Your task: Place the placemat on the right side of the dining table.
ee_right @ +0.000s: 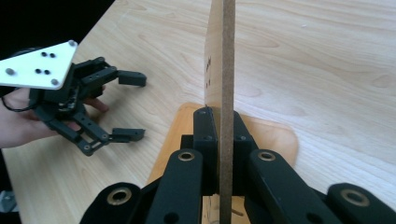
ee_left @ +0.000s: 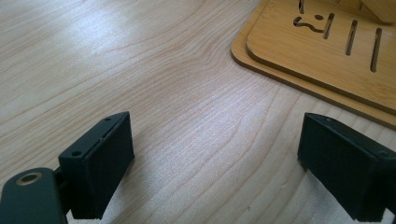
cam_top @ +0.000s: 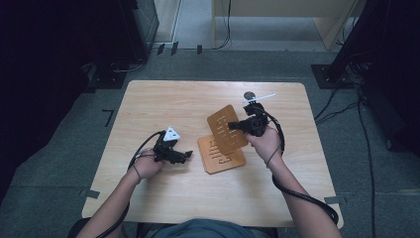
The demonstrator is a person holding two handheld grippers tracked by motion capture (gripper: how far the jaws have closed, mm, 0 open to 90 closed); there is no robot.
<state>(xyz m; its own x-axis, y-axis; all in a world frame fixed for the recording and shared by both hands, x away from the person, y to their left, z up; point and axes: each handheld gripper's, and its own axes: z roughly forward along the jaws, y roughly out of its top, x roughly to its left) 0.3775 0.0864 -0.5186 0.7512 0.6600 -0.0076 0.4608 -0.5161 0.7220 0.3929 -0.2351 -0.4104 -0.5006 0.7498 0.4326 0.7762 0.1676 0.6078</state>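
Note:
Two thin wooden boards with cut slots are here. The lower board [cam_top: 223, 157] [ee_left: 327, 51] [ee_right: 275, 135] lies flat near the table's middle. The upper board [cam_top: 225, 126] is lifted and tilted above it, and in the right gripper view it stands edge-on [ee_right: 227, 60]. My right gripper [cam_top: 236, 126] [ee_right: 227, 140] is shut on this board's right edge. My left gripper [cam_top: 188, 154] [ee_left: 233, 172] rests on the table just left of the lower board, jaws wide open with nothing between them. It also shows in the right gripper view [ee_right: 133, 105].
A small dark round object [cam_top: 249, 95] and a white stick [cam_top: 260, 97] lie near the back right of the light wooden table [cam_top: 173, 99]. Dark equipment and cables stand on the floor around the table.

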